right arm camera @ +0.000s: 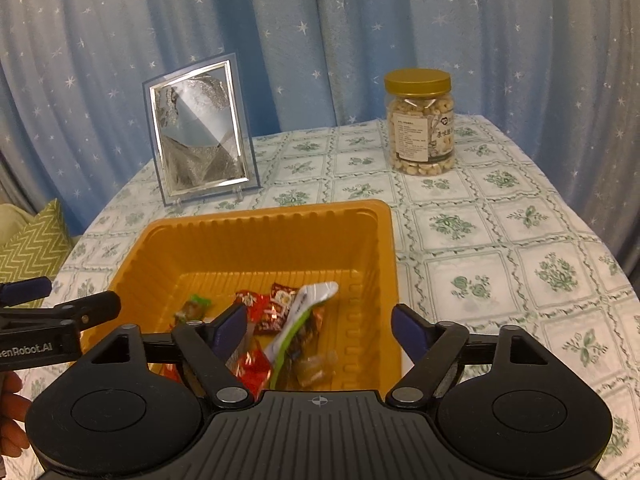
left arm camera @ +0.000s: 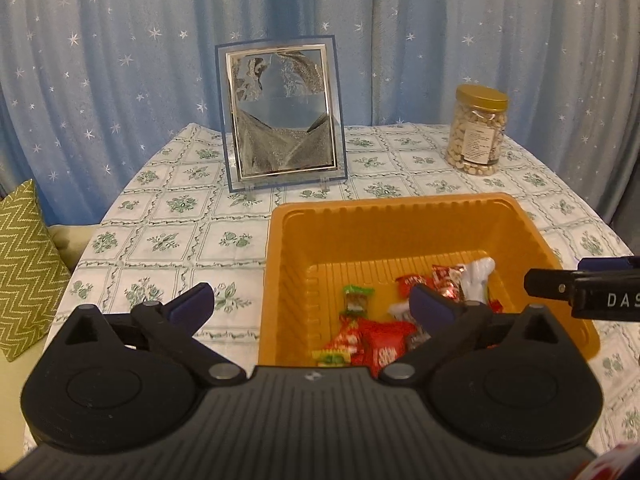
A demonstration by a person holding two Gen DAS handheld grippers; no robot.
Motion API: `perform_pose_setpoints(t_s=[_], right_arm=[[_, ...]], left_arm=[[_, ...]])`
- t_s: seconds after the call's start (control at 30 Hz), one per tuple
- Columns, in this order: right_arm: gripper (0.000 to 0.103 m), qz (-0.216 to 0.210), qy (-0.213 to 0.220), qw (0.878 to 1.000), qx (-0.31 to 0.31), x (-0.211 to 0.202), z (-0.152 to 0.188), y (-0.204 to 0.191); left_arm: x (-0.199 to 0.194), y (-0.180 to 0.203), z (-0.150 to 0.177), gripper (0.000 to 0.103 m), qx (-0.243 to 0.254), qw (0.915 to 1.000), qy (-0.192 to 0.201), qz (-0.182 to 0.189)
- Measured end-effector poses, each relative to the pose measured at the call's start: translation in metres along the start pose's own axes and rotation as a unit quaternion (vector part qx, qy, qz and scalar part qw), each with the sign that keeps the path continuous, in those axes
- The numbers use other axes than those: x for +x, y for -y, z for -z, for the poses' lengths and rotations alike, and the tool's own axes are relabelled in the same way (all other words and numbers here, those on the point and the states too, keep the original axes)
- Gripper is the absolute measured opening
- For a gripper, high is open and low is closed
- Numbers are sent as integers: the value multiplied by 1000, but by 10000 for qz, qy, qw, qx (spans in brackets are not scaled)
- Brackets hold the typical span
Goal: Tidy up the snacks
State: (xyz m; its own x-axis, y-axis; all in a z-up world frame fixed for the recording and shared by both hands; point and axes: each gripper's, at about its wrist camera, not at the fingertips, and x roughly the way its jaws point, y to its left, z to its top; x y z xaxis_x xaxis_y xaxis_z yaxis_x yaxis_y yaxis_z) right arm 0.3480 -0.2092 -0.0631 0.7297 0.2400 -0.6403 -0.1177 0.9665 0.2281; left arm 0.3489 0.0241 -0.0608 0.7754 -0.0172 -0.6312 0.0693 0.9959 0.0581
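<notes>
White-green packet in orange tray, long axis diagonal, tip far-right

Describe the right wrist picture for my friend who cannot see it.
An open black claw hangs over an orange tray holding wrapped snacks on a flowered tablecloth. Behind the tray stand a picture frame on the left and a jar of nuts with a gold lid on the right, before a starry blue curtain.
</notes>
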Motion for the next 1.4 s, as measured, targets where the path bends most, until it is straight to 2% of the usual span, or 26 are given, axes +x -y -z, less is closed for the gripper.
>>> perform_pose_setpoints(t_s=[0.27,0.77,1.03,1.23,1.4], right_arm=[[83,-42,-12,10000,43,-30,21,-3],[83,96,-202,9995,243,-102,65,0],[83,150,-259,9990,341,-151,88,-6],[83,123,-236,9992,298,-188,103,-16],[83,104,-222,9995,188,-214,112,-25]], left_arm=[[-39,-5,16,103,-161,9997,162,-8],[-113,4,67,103,-618,9975,-327,16],[-168,14,84,103,-770,9965,-318,67],[-206,20,97,103,-822,9963,-250,10],[-230,28,107,103,-662,9975,-243,8]])
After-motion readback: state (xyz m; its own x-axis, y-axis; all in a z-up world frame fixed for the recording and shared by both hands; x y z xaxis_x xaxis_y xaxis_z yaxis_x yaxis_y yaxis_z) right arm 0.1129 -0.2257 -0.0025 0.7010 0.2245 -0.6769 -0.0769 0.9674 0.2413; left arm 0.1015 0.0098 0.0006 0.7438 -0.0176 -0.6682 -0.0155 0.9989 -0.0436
